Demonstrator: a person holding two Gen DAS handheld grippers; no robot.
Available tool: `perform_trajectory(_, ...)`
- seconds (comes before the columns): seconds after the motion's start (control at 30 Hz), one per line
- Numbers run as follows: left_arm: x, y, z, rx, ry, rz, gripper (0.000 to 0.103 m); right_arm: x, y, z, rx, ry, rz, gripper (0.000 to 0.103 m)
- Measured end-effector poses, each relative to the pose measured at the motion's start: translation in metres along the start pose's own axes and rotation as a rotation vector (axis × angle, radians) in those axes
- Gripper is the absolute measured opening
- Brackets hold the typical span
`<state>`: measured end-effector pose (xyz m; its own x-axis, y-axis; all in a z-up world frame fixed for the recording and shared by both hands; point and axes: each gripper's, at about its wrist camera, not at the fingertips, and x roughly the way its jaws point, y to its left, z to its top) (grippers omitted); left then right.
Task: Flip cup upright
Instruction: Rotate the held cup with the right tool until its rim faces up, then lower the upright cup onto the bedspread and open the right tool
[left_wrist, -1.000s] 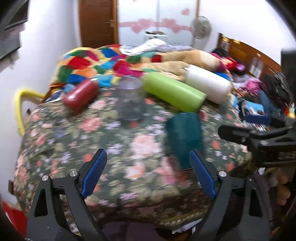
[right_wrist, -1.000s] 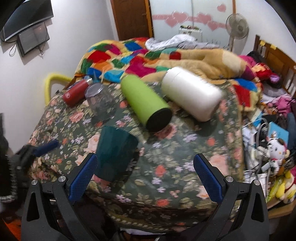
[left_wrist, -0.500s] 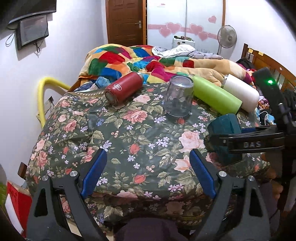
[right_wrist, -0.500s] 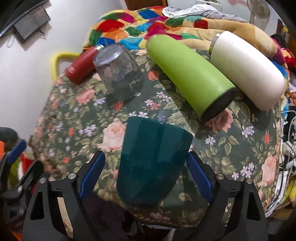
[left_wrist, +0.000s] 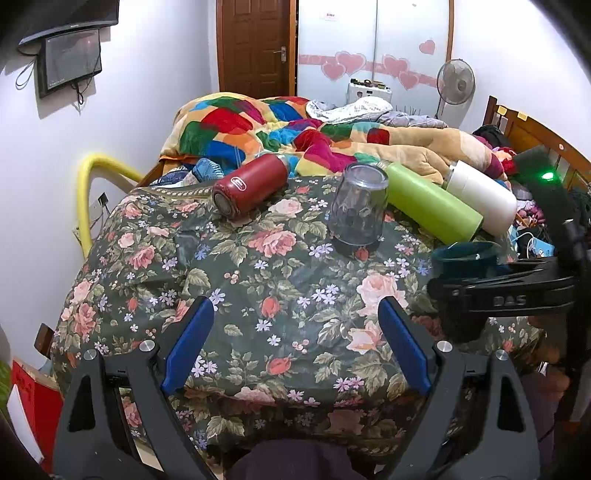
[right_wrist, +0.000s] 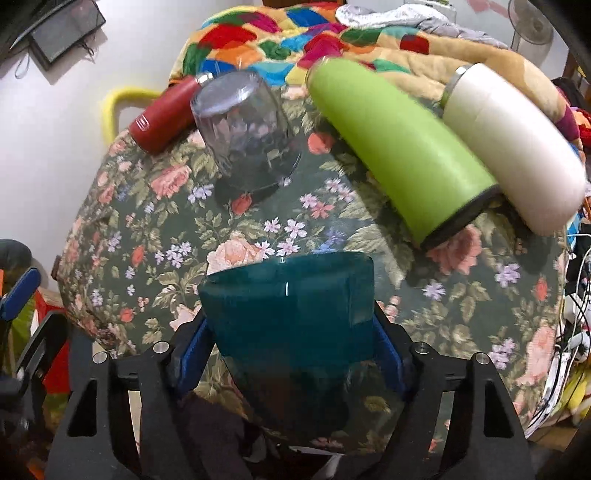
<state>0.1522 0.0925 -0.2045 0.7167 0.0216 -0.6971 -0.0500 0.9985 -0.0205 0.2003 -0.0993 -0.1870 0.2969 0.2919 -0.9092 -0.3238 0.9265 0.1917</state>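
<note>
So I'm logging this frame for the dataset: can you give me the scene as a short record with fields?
surface: floral cloth over a table
target: teal cup, upside down
right gripper: shut on teal cup, pads on both its sides
left gripper: open, holding nothing
clear cup: upside down on the cloth
lying on their sides: red bottle, green bottle, white bottle
task status: teal cup not yet upright

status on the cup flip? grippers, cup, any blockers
Left gripper open, empty. Right gripper shut on teal cup, base up. Green bottle and inverted clear cup lie beyond, apart.
</note>
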Motion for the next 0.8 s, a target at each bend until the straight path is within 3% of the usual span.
perform_trajectory(0.3, 0.001, -0.005, 0.005, -0.008, -0.008, 0.001, 0.090, -0.030, 0.003, 0.015, -0.039, -0.114, -0.031, 0.071)
perform_trajectory(0.8, 0.007, -0.005, 0.005, -0.023, 0.014, -0.007, 0.090, -0.002, 0.006, 0.007, -0.064, -0.082, -0.076, 0.070)
